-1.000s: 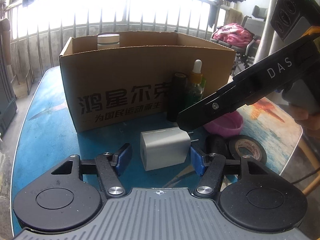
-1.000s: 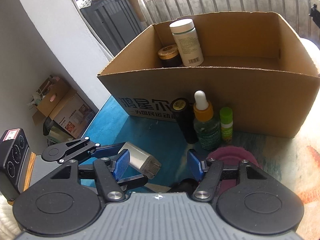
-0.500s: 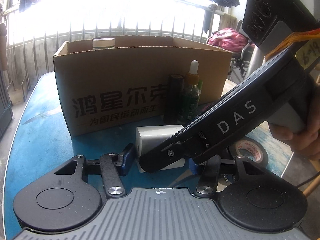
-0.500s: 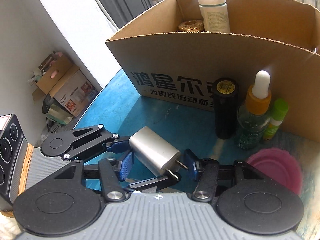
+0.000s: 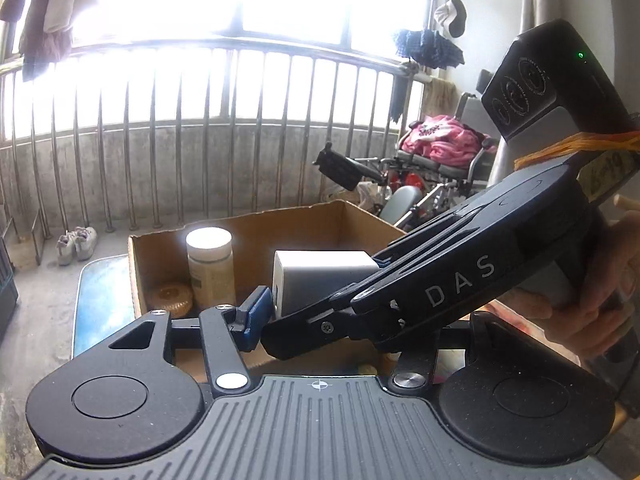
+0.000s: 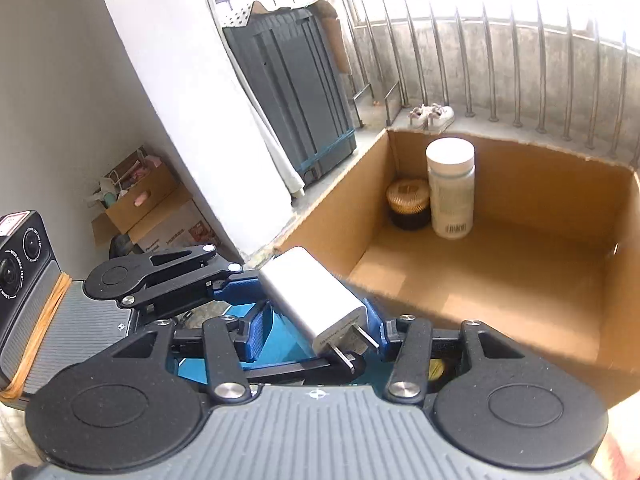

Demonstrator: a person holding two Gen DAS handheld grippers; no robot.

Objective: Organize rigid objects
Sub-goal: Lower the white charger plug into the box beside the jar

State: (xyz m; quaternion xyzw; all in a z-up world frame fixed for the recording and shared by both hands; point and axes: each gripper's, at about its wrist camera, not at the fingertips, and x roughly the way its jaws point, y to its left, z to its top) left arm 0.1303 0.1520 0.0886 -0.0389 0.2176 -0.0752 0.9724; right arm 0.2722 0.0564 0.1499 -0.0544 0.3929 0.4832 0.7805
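A white charger block (image 5: 324, 280) (image 6: 312, 300) with two metal prongs hangs in the air at the near rim of the open cardboard box (image 5: 320, 228) (image 6: 520, 184). My left gripper (image 5: 320, 292) is shut on it, its blue pad (image 6: 236, 292) pressing the charger's end. My right gripper (image 6: 316, 324) has the charger between its jaws, which are closing. Its right pad (image 6: 374, 320) touches the prong end, and the left pad stands slightly apart. In the left wrist view the right tool's black housing (image 5: 460, 284) hides the left gripper's other pad.
Inside the box, at its far left corner, stand a white bottle (image 5: 210, 264) (image 6: 450, 188) and a gold-lidded jar (image 5: 170, 298) (image 6: 408, 204). The blue table (image 5: 100, 300) carries the box. A hand (image 5: 592, 312) holds the right tool. A grey cabinet (image 6: 288, 92) stands behind.
Both grippers closed in around the charger on the table, then rose with it to the box's rim. The box's inside now shows from above.
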